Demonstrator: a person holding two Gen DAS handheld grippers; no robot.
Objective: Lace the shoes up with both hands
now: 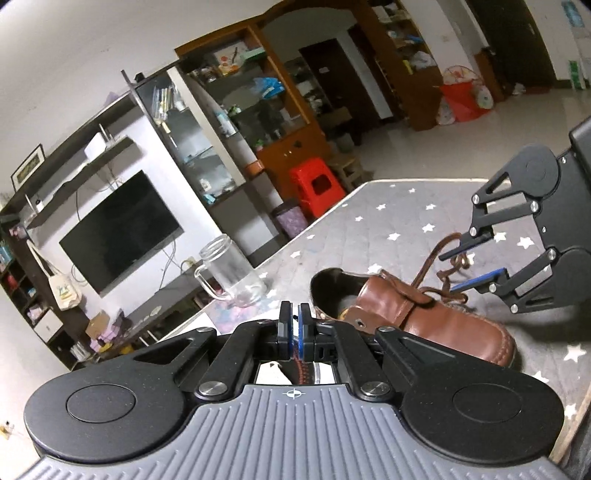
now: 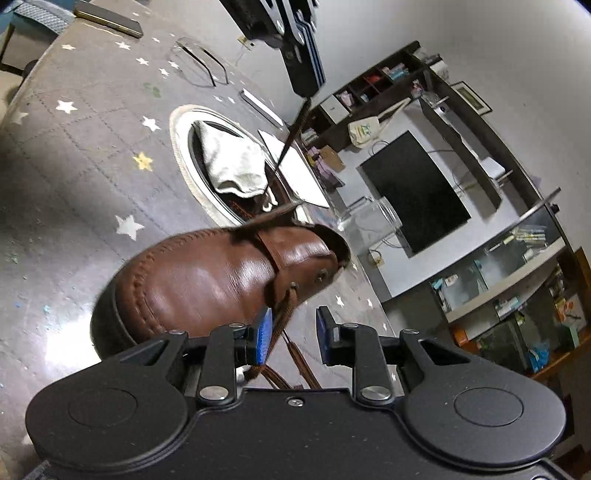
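Note:
A brown leather shoe (image 1: pixel 424 317) (image 2: pixel 221 280) lies on the grey star-patterned cloth (image 1: pixel 388 221). My left gripper (image 1: pixel 294 321) is shut on one brown lace end; in the right wrist view this left gripper (image 2: pixel 306 88) hangs above the shoe, and the lace (image 2: pixel 291 136) runs taut from it down to the shoe. My right gripper (image 2: pixel 293 332) stands open just beside the shoe's eyelets. The other lace (image 2: pixel 284 317) passes between its fingers, close to the left pad, unclamped. In the left wrist view the right gripper (image 1: pixel 453 271) is open with loose lace loops (image 1: pixel 443 266) at its tips.
A glass mug (image 1: pixel 232 273) (image 2: pixel 373 218) stands near the table's far edge. A white-soled shoe (image 2: pixel 181 147) with a grey cloth (image 2: pixel 236 166) in it lies behind the brown shoe. A phone (image 2: pixel 109 22) lies at the far corner. A red stool (image 1: pixel 317 184) stands on the floor.

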